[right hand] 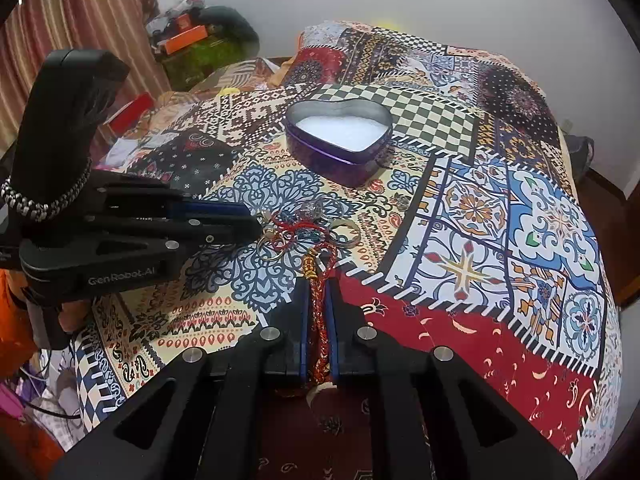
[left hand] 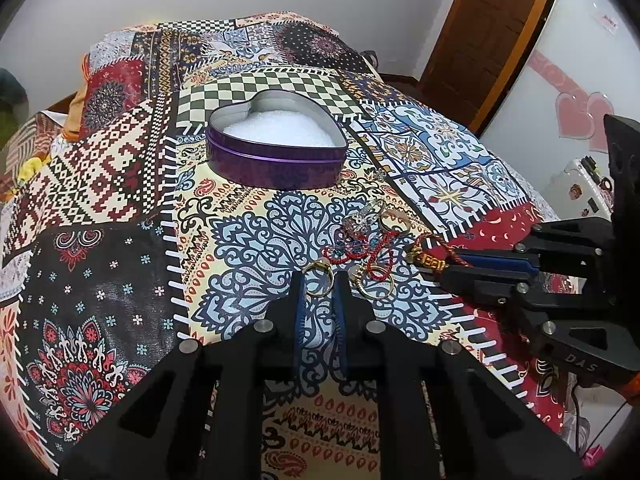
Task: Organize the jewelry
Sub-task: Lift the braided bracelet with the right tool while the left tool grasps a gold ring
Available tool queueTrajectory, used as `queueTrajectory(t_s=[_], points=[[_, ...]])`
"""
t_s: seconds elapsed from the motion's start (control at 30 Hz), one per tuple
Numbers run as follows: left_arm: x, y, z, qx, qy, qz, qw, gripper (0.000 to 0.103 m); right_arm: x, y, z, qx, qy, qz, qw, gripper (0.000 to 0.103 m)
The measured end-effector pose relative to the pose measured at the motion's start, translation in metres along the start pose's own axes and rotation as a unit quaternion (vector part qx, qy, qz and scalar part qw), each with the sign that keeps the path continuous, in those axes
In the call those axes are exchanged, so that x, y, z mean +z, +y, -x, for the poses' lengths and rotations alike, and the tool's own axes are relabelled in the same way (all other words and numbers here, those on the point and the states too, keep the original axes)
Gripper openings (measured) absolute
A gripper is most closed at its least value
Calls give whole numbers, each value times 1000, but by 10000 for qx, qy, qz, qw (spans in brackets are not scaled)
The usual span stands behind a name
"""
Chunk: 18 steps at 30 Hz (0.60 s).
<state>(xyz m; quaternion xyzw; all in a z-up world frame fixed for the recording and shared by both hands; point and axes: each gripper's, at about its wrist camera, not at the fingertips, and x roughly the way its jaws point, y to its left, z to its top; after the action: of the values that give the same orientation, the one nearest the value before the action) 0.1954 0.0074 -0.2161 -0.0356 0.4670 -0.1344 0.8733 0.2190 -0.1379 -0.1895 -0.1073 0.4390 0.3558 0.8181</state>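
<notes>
A purple heart-shaped tin with white foam inside stands open on the patterned bedspread; it also shows in the right wrist view. A pile of jewelry lies in front of it: rings, beaded red threads, a silver brooch. My left gripper has a gold ring between its fingertips, jaws nearly closed on it. My right gripper is shut on a red-gold braided cord bracelet, which runs between its fingers; its gold beads lie just ahead.
The patchwork bedspread covers the whole bed. A wooden door and a white cupboard with heart stickers stand at the right. Clutter and curtains are at the left of the right wrist view.
</notes>
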Motion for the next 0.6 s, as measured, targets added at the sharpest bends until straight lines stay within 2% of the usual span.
queueTrajectory(t_s=[0.07, 0.1, 0.33, 0.47, 0.6], points=[[-1, -3, 2, -1, -15, -44, 10000, 2, 0, -1, 1, 19, -27, -82, 10000, 7], [-1, -5, 3, 16, -5, -54, 10000, 0, 0, -1, 2, 19, -46, -107, 9999, 7], [-6, 0, 13, 50, -12, 84, 10000, 0, 4, 0, 16, -43, -265, -183, 9995, 7], [-8, 2, 25, 225, -76, 80, 9997, 0, 6, 2, 23, -75, -371, -176, 9991, 7], [-8, 6, 30, 197, -86, 92, 9997, 4, 8, 3, 25, -93, -415, -193, 9989, 7]])
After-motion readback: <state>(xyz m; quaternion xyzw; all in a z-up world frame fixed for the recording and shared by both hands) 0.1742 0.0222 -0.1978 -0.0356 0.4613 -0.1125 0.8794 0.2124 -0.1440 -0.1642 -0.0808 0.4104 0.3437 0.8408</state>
